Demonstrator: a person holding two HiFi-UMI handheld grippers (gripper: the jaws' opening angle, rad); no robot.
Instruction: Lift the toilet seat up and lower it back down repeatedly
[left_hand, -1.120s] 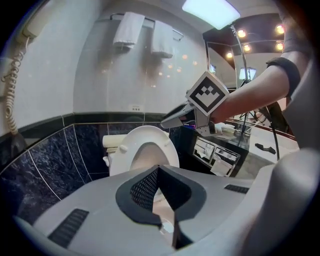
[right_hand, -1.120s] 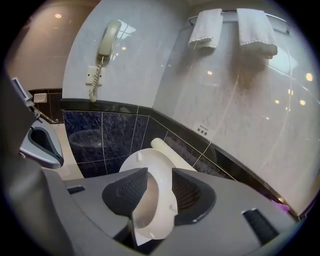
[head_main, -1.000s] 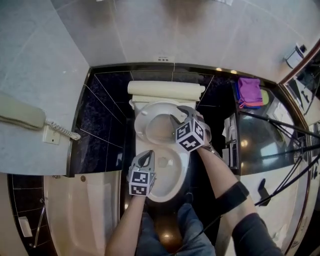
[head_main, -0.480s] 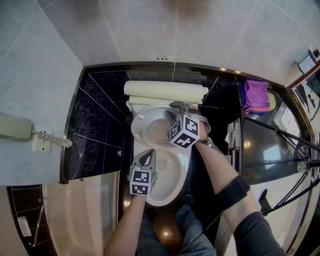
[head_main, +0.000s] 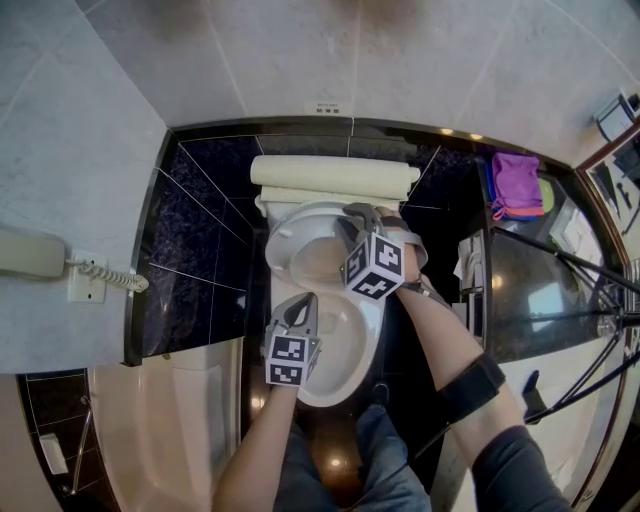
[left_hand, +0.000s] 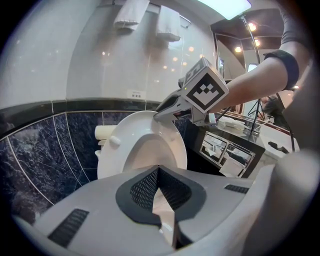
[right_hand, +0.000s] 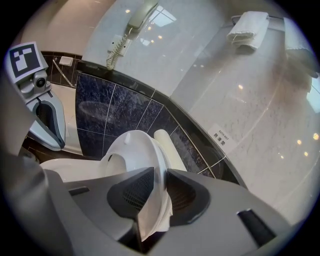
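The white toilet seat (head_main: 283, 252) stands partly raised over the bowl (head_main: 335, 385), tilted back toward the cream lid (head_main: 335, 172). My right gripper (head_main: 352, 222) is at the seat's right rim. Its jaws have just been closing, and in the right gripper view (right_hand: 152, 180) the seat's edge (right_hand: 131, 152) sits pinched between the pads. The left gripper view shows the raised seat (left_hand: 145, 135) with the right gripper (left_hand: 162, 111) on its top edge. My left gripper (head_main: 303, 303) hovers over the bowl's front, its tips (left_hand: 159, 170) together and holding nothing.
Dark blue tiles (head_main: 200, 230) back the toilet. A wall phone (head_main: 40, 250) hangs at the left above a bathtub (head_main: 170, 430). A purple cloth (head_main: 517, 183) and a dark counter (head_main: 530, 290) lie at the right. The person's knees (head_main: 340, 470) are at the bowl's front.
The right gripper has rolled and settled on the seat's right rim, with its jaws narrowing around it. The left gripper stays over the bowl's front, almost unmoved.
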